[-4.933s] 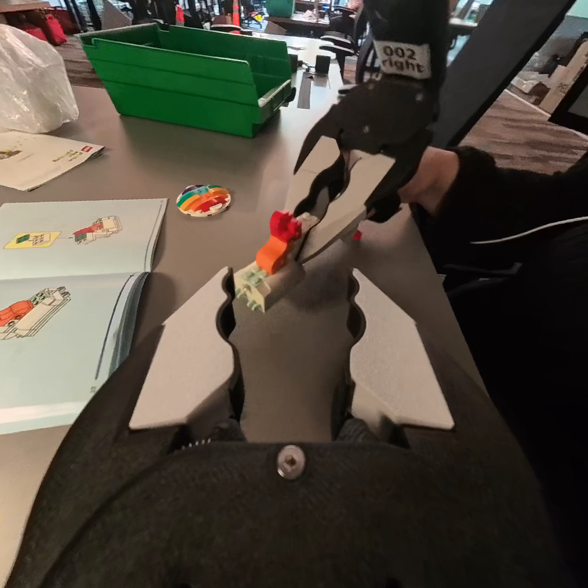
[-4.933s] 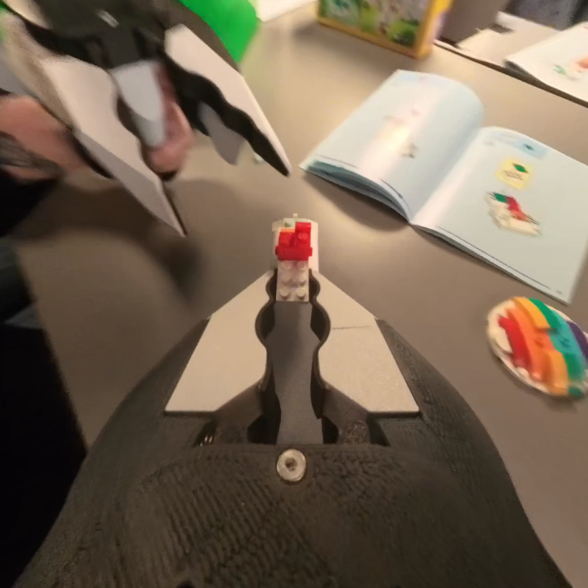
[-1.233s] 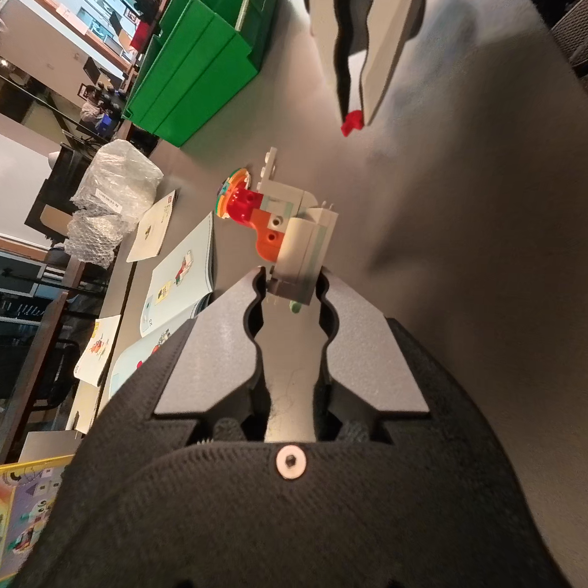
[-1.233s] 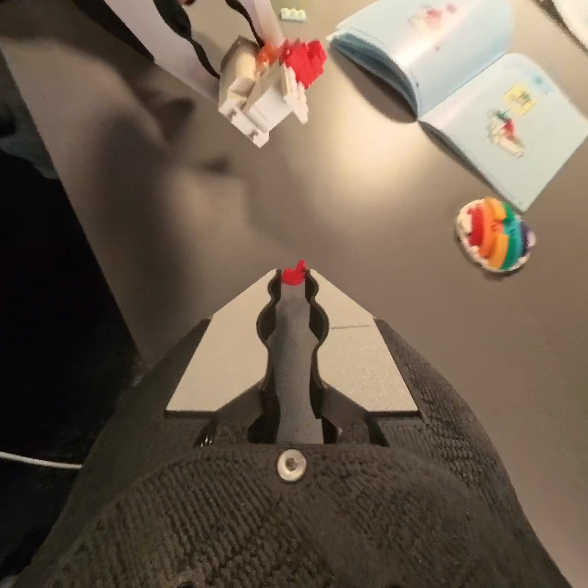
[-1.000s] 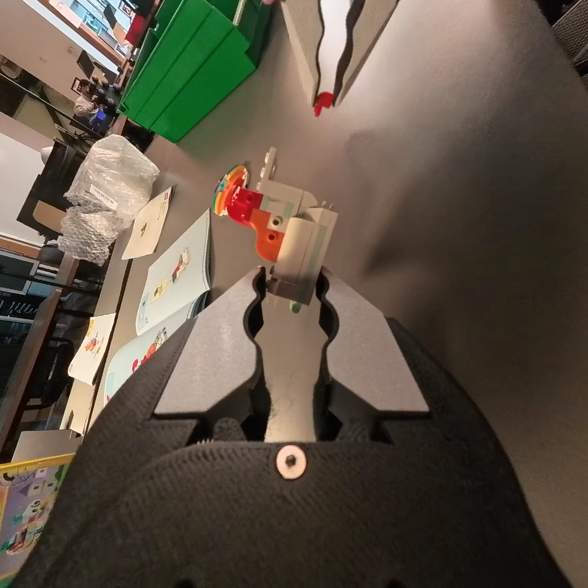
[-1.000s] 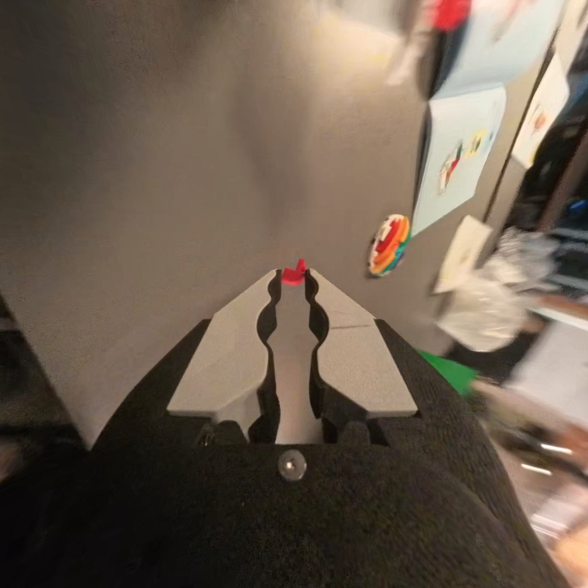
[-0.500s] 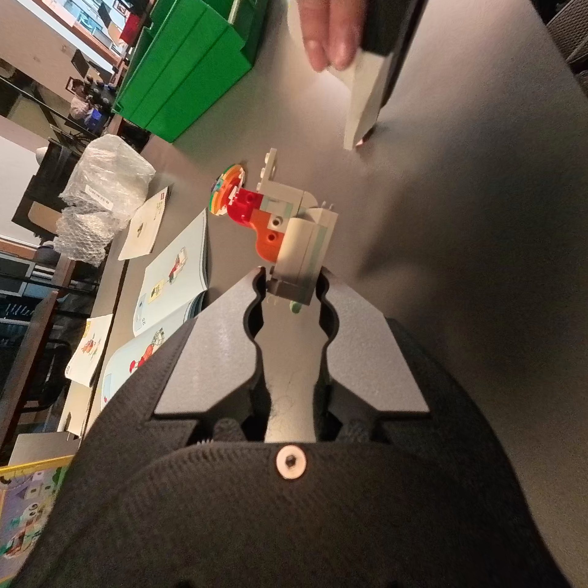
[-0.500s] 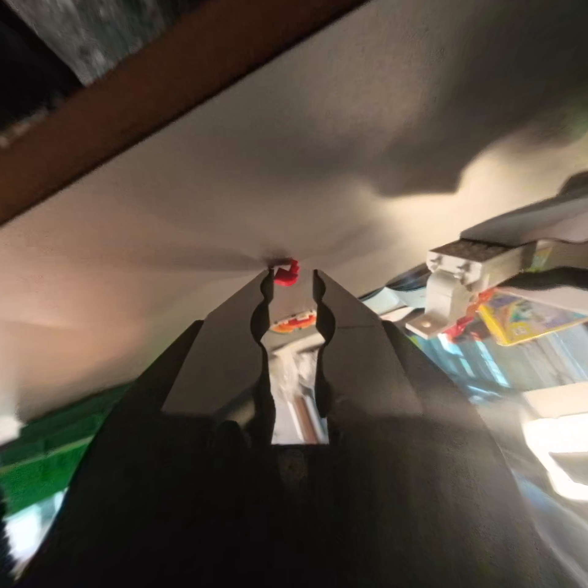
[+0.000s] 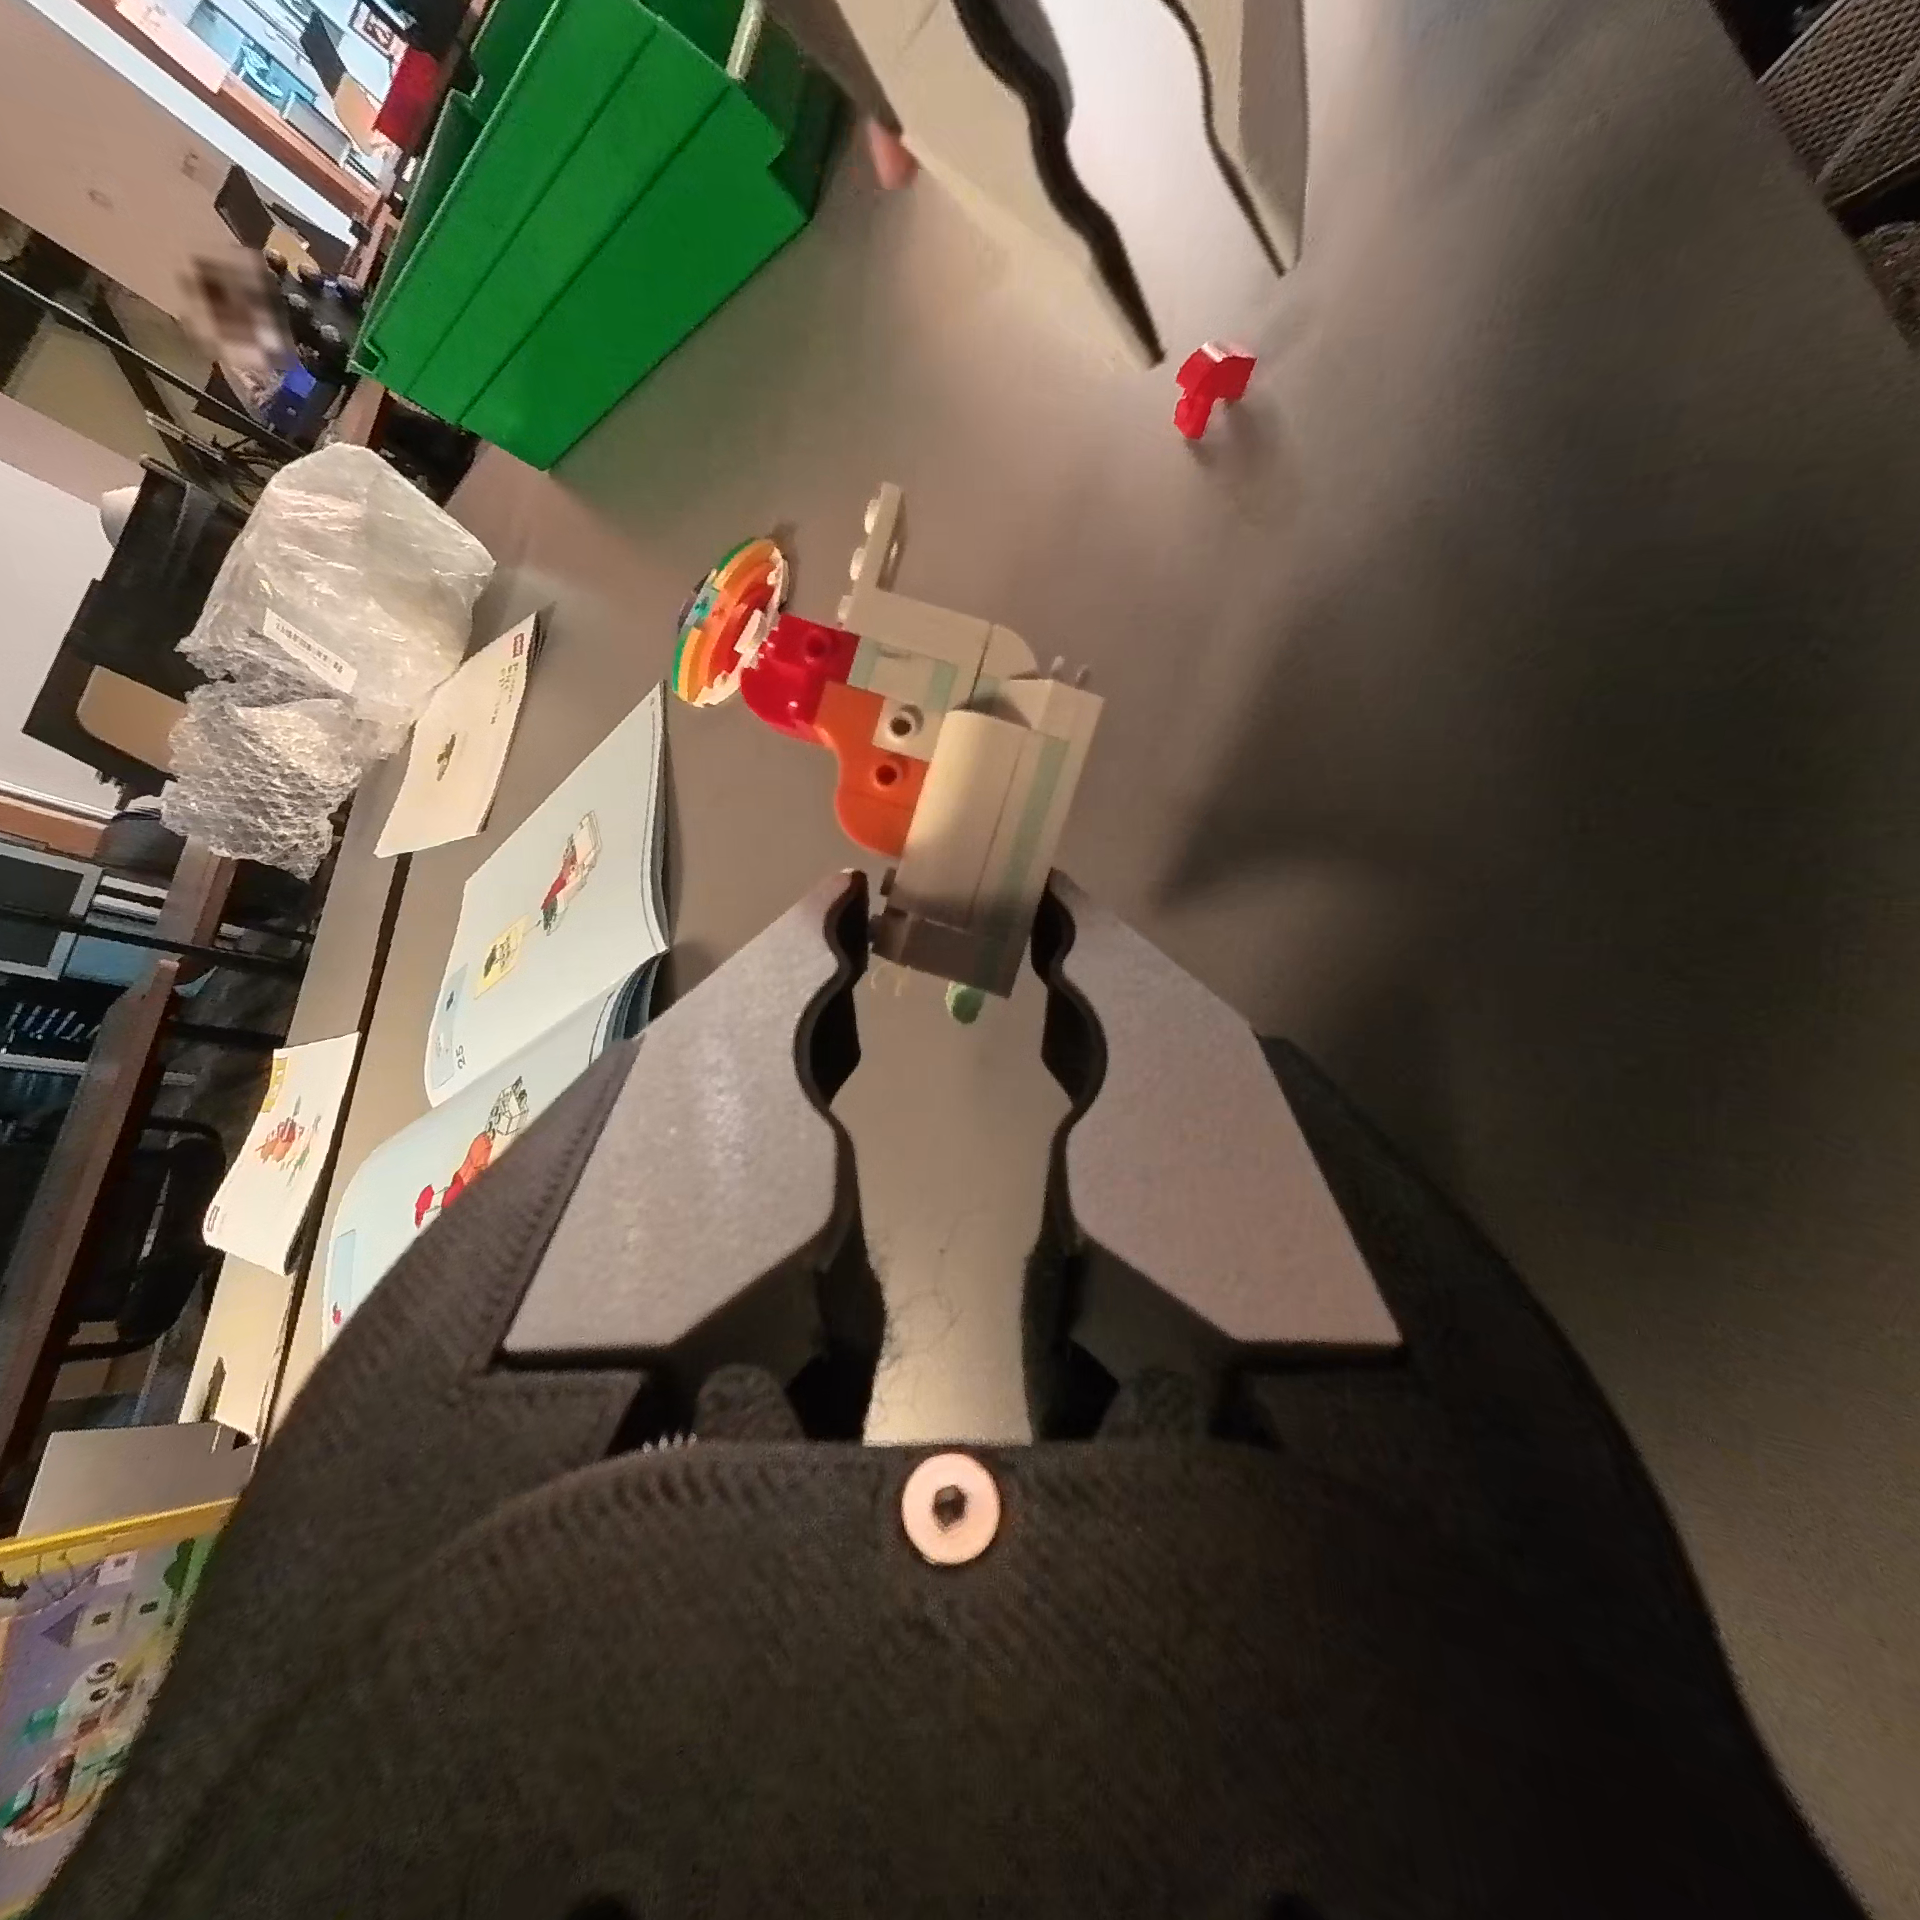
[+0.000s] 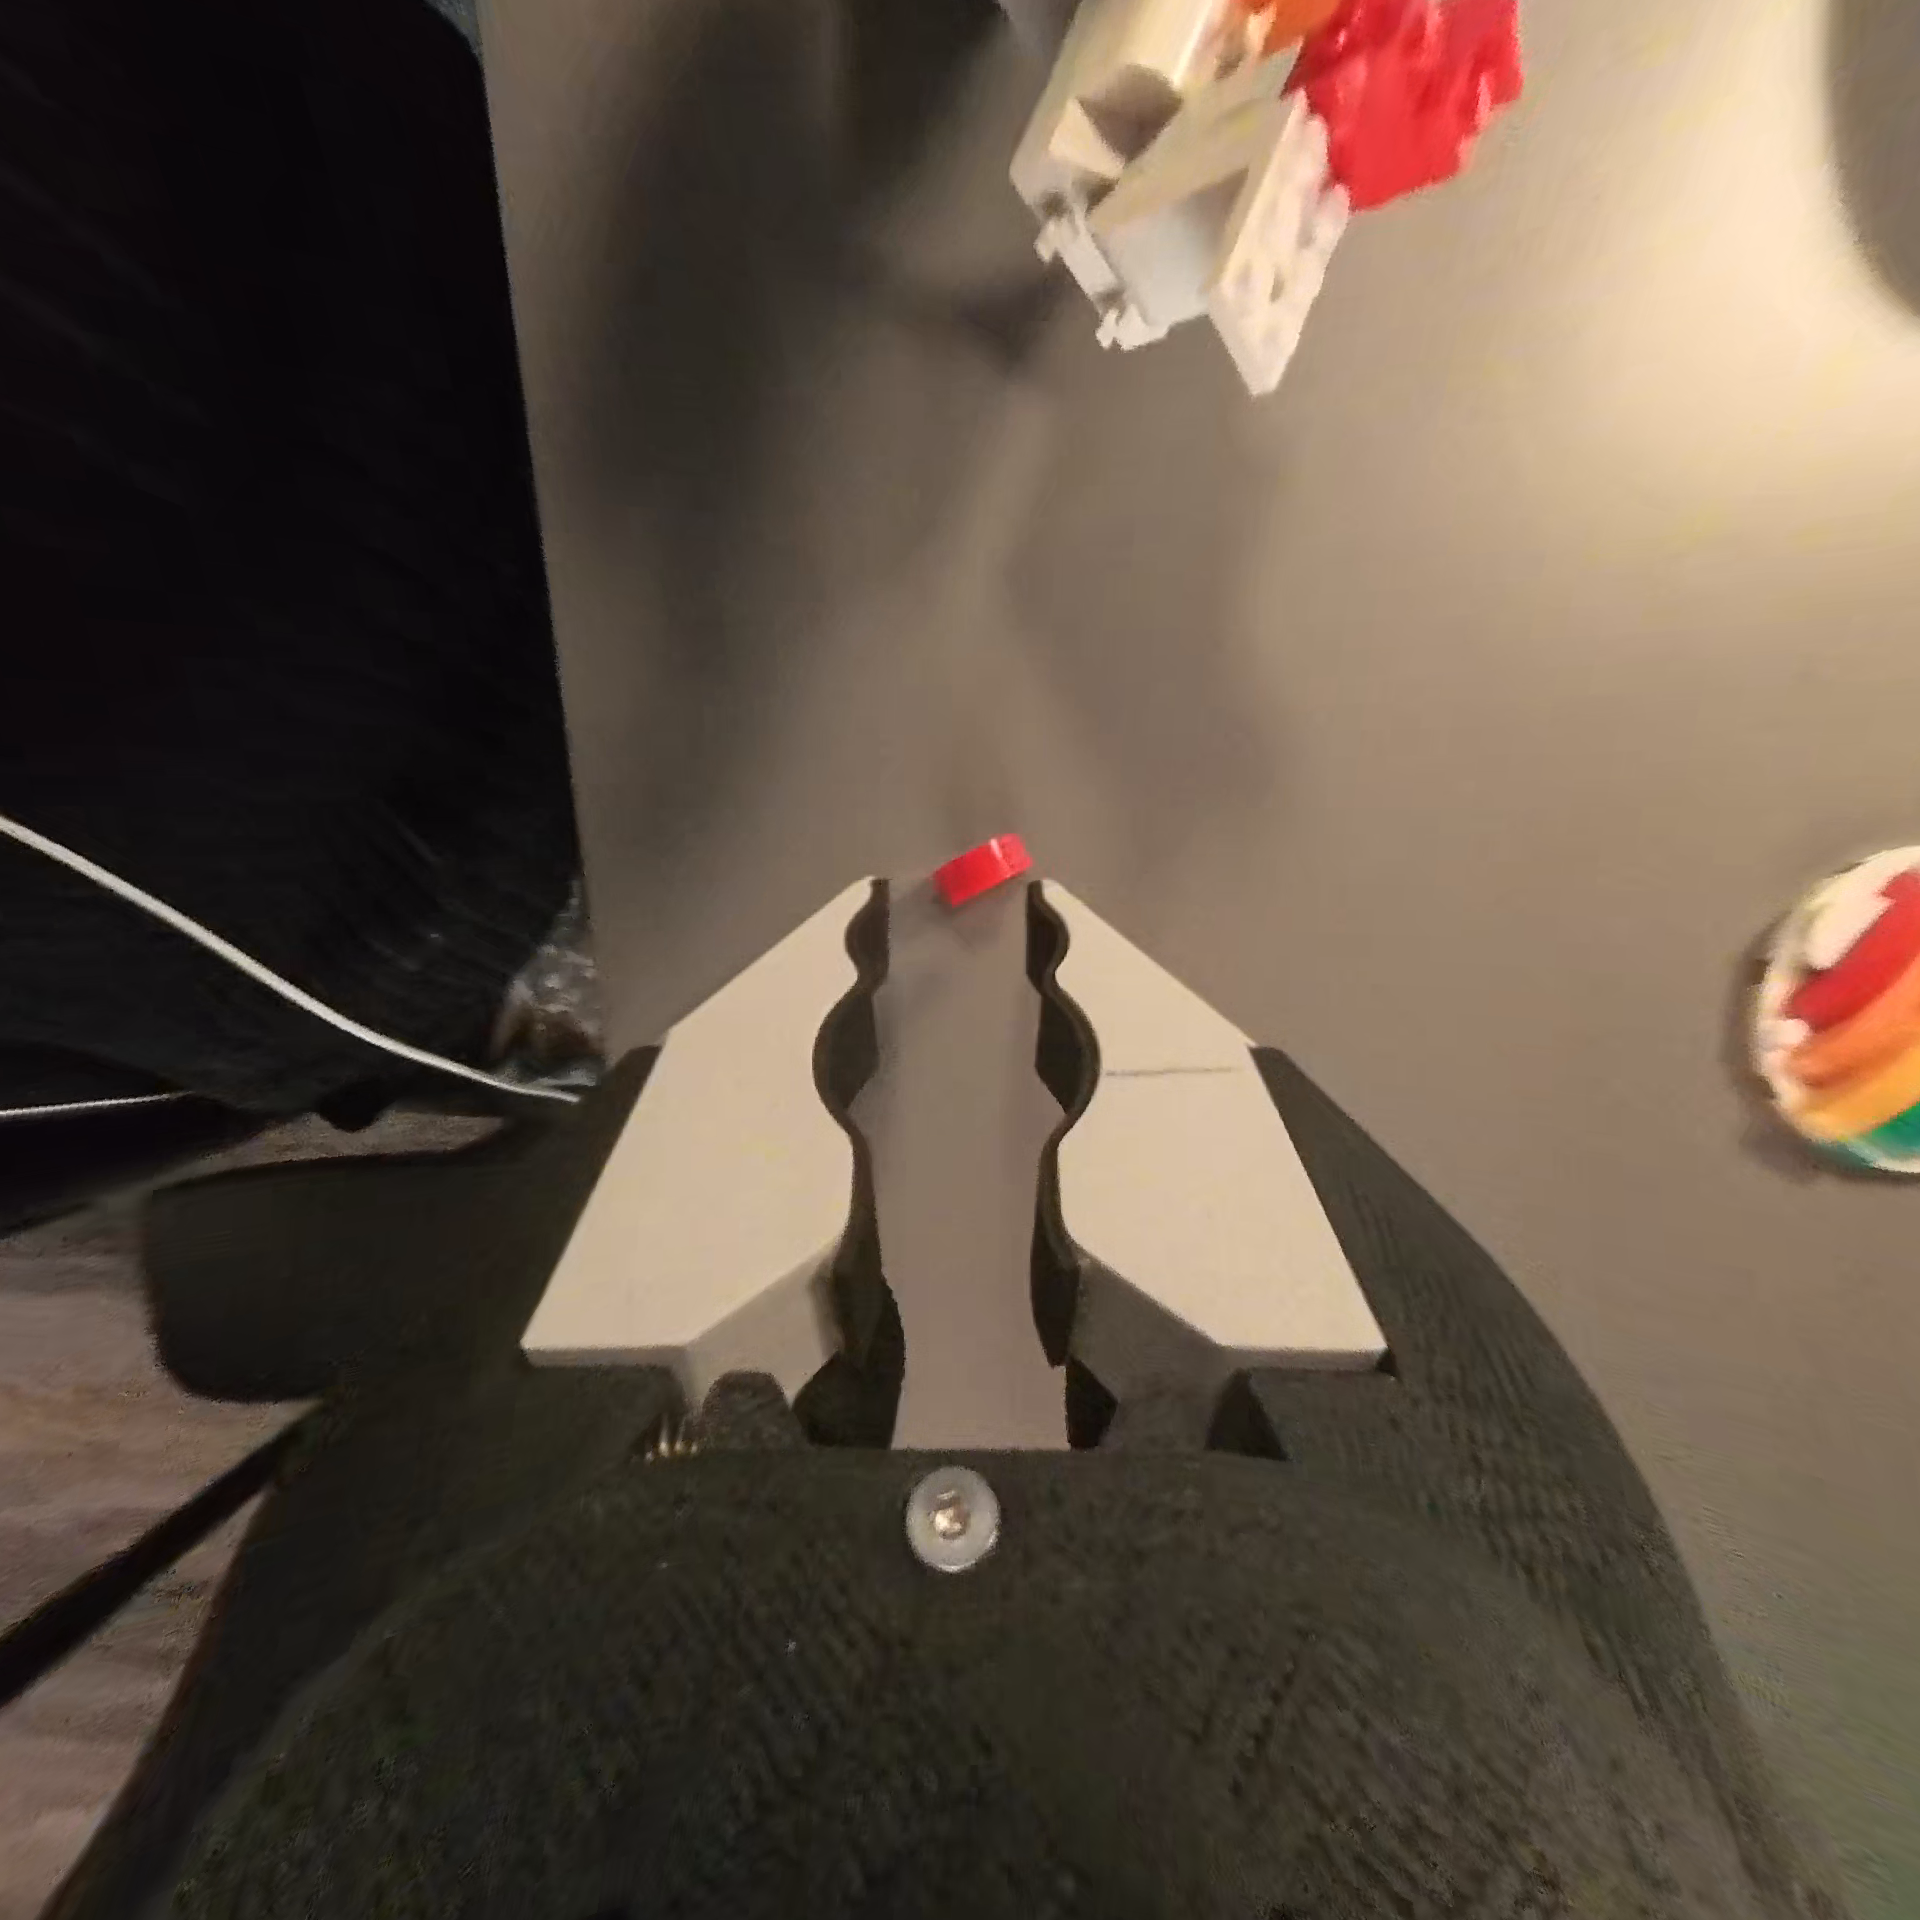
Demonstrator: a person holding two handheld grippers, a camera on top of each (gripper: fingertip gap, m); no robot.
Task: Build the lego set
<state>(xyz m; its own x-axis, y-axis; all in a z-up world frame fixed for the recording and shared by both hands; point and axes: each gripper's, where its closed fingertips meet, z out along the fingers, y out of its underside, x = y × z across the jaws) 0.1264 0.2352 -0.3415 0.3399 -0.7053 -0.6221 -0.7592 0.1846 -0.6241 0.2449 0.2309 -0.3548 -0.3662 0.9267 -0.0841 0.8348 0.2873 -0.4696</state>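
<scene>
My left gripper [image 9: 948, 902] is shut on the white, orange and red lego model [image 9: 961, 769] and holds it above the grey table [image 9: 1507, 935]. The model also shows at the top of the right wrist view [image 10: 1236, 177]. A small red lego piece [image 9: 1210, 382] lies loose on the table. In the right wrist view the red piece [image 10: 980, 868] lies just ahead of my right gripper [image 10: 954, 888], which is open and empty. The right gripper's fingers [image 9: 1039, 156] hover above the red piece in the left wrist view.
A round rainbow lego disc [image 9: 727, 636] [image 10: 1860, 1013] lies on the table. An open instruction booklet [image 9: 561, 914], loose sheets [image 9: 462, 743], a plastic bag [image 9: 312, 634] and green bins [image 9: 592, 218] sit to the left. The table edge [image 10: 530, 582] runs on the left of the right wrist view. Some 12 cm of space lies between my two pairs of fingers.
The right gripper opened and let go of the small red piece, which now lies on the table. The left gripper has kept hold of the model.
</scene>
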